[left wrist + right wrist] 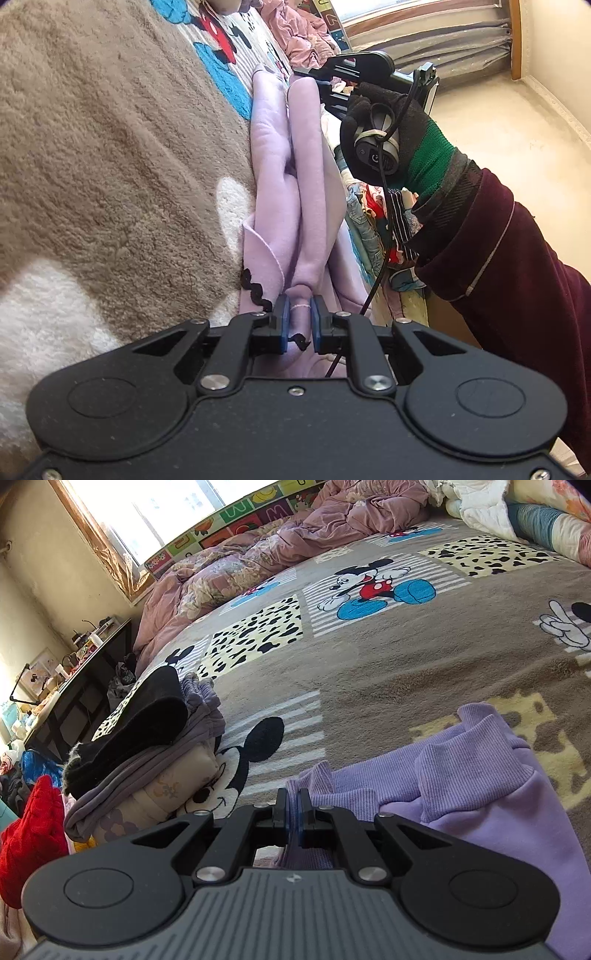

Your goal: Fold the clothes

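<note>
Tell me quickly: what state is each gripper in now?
Left gripper: closed on the lilac garment.
Right gripper: closed on the same garment's ribbed edge.

Bright daylight from the blown-out wood-framed window [147,513]; glare below it on the pale floor [517,122]. Strong fisheye bending and dark corners; sharp focus.

Sunlit window [155,509], cartoon bed blanket [369,657], dark desk [85,690]
</note>
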